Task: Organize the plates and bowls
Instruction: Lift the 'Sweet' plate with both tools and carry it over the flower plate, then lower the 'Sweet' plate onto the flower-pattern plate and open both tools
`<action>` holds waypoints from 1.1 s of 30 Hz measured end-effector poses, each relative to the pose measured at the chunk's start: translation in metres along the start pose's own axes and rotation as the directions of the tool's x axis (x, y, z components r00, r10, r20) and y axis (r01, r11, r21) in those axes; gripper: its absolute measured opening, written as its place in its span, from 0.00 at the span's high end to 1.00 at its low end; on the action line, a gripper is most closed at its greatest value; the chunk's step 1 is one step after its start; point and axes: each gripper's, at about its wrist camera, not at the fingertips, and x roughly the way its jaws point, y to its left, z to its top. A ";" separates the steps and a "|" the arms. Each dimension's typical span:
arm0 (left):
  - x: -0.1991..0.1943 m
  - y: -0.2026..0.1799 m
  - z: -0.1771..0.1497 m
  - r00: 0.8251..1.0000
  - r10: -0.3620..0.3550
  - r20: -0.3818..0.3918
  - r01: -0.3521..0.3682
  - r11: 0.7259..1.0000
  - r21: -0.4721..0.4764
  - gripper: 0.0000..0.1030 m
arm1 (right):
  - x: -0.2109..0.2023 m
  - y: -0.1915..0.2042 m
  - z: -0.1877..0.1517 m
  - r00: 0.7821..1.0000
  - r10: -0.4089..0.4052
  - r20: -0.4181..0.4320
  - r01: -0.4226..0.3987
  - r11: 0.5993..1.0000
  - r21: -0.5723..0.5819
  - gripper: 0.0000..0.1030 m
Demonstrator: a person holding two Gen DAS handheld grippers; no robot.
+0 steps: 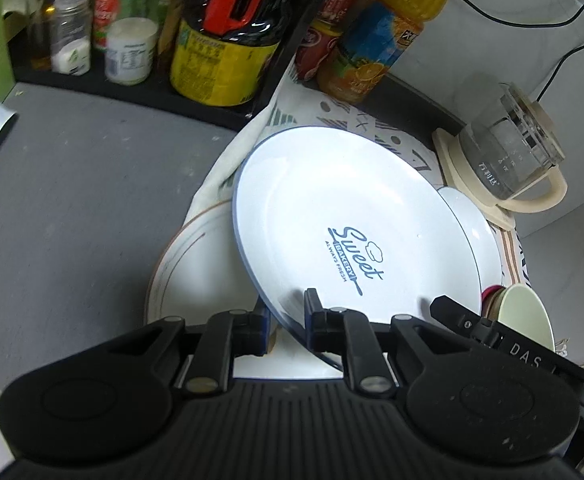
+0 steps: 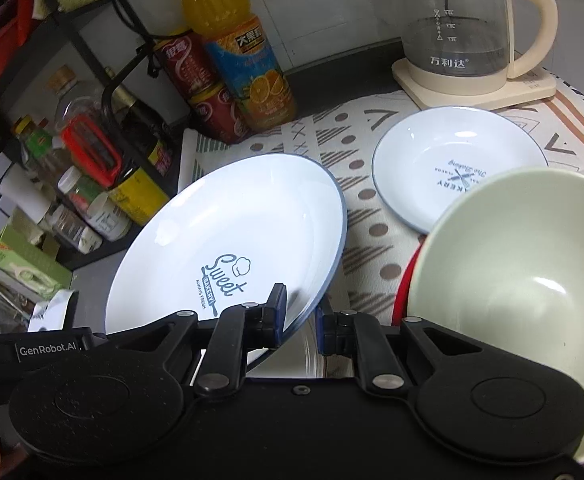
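Note:
A large white plate (image 1: pixel 356 216) with a blue rim and "Sweet Bakery" print hangs tilted above the patterned cloth. My left gripper (image 1: pixel 288 320) is shut on its near rim. My right gripper (image 2: pixel 300 316) is shut on the same plate (image 2: pixel 228 232) at another point of the rim. Under it lies a brown-rimmed white plate (image 1: pixel 180 272). A smaller white plate (image 2: pixel 452 168) rests flat on the cloth behind. A pale green bowl (image 2: pixel 512 260) sits in a red bowl (image 2: pixel 406 280) at the right.
A glass kettle (image 2: pixel 452 20) on its cream base stands at the back right. An orange juice bottle (image 2: pixel 236 48) and red cans (image 2: pixel 196 80) stand behind the cloth. A black rack (image 1: pixel 212 40) with bottles and jars fills the back left. Grey counter (image 1: pixel 72 200) lies to the left.

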 end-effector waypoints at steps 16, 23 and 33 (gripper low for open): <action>-0.006 0.015 -0.031 0.999 0.024 -0.036 -0.025 0.999 -0.023 0.85 | -0.005 0.004 -0.027 0.998 -0.006 -0.062 0.004 0.999 -0.038 0.86; -0.006 0.020 -0.036 0.998 0.031 -0.061 -0.033 0.999 -0.032 0.85 | -0.005 0.004 -0.031 0.997 -0.010 -0.076 0.006 0.999 -0.051 0.86; -0.004 0.028 -0.047 0.995 0.032 -0.096 -0.036 0.998 -0.044 0.84 | -0.001 0.001 -0.043 0.995 -0.013 -0.094 0.008 0.999 -0.054 0.86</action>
